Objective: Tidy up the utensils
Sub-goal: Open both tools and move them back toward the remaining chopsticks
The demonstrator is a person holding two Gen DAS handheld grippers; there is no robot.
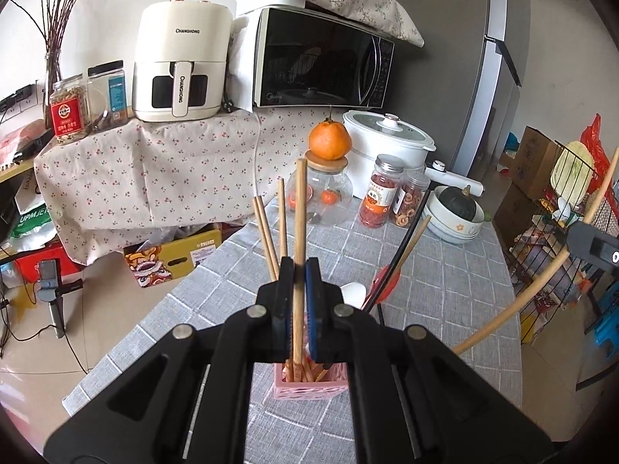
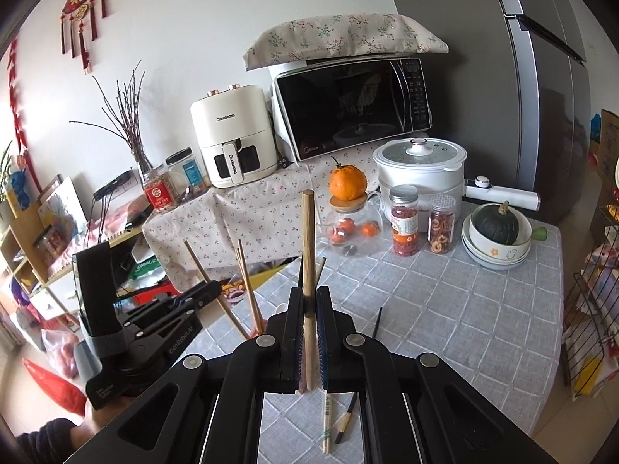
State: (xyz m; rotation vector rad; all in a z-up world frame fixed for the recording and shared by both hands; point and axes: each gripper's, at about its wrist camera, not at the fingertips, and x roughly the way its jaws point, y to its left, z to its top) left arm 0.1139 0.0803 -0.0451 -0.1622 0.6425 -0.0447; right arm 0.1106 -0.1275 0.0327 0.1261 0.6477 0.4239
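Several chopsticks are already stood in the pink holder (image 1: pixel 309 384) at 6 o'clock in the left wrist view. One wooden chopstick (image 1: pixel 299 232) is clamped upright between the fingers of the left gripper (image 1: pixel 298 282), its lower end inside the holder. A thicker wooden stick (image 2: pixel 308 255) is gripped by the right gripper (image 2: pixel 308 309), away from the holder. On the table (image 2: pixel 445 301), a pale chopstick (image 2: pixel 327 421) and a dark one (image 2: pixel 346 417) are left lying at 6 o'clock, so the task is judged partly done. The table is covered with a grey checked cloth; jars, bowls, a cooker and a microwave (image 2: pixel 352 106) are seen beyond, toward 12 o'clock.
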